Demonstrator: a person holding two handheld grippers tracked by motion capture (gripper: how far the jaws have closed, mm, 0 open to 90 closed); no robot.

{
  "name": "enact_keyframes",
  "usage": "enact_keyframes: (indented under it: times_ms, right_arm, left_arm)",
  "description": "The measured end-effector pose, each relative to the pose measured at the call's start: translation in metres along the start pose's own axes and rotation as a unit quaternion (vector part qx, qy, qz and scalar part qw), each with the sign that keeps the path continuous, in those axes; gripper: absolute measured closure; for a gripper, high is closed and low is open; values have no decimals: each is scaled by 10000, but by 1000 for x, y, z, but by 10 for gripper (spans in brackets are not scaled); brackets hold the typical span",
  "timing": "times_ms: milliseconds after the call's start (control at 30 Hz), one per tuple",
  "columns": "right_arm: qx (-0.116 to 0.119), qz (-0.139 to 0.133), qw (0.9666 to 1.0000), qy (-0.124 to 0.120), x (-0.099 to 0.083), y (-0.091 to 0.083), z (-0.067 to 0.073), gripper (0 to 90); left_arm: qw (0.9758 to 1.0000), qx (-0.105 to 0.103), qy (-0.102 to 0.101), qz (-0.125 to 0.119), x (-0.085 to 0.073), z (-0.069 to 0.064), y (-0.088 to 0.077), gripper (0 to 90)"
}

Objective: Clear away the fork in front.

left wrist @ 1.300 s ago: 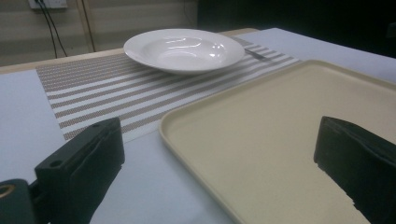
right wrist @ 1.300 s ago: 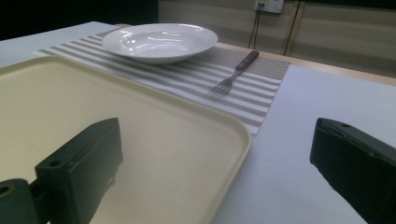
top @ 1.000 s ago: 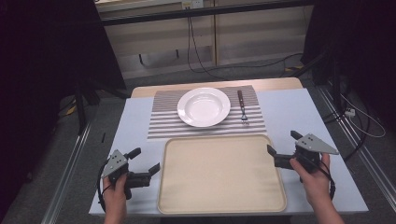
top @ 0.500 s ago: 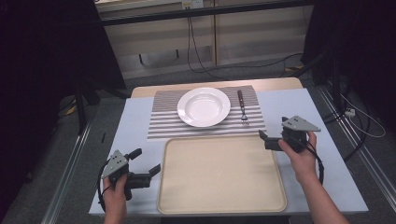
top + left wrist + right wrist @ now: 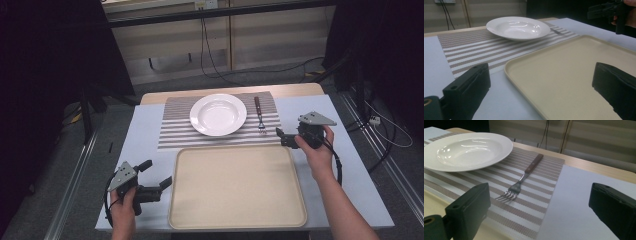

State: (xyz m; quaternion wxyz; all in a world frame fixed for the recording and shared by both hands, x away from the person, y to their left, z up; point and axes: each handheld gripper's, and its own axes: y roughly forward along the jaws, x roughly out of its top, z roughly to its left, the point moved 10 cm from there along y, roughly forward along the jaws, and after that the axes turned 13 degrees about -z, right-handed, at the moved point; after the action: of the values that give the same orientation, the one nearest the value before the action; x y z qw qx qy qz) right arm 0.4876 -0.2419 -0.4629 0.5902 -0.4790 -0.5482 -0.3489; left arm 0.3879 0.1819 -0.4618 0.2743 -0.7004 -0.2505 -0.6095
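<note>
the right gripper (image 5: 282,137) was open and empty, its jaws spread wide. the fork (image 5: 520,182) lay just ahead of it on the striped mat (image 5: 544,200), prongs toward the gripper, wooden handle pointing away, untouched. the plate (image 5: 466,150) sat beyond the left-hand jaw, beside the fork.

1. Cream tray (image 5: 235,190), bare, lying on the near half of the pale worktop (image 5: 145,135).
2. Striped placemat (image 5: 172,130) just beyond the tray's far edge.
3. White plate (image 5: 218,114) resting on the placemat's middle.
4. Dark cables (image 5: 210,50) trailing across the floor behind the worktop.
</note>
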Motion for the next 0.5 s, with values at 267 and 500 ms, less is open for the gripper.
enact_keyframes:
  times_ms: [267,500]
  right_arm:
    - [-2,92,9999,-106,6,18,0,34]
    - [65,209,9997,-82,6,34,-4,39]
  left_arm:
    - [10000,-45,36,8,0,-2,1,19]
    - [10000,-57,35,32,-1,-2,1,20]
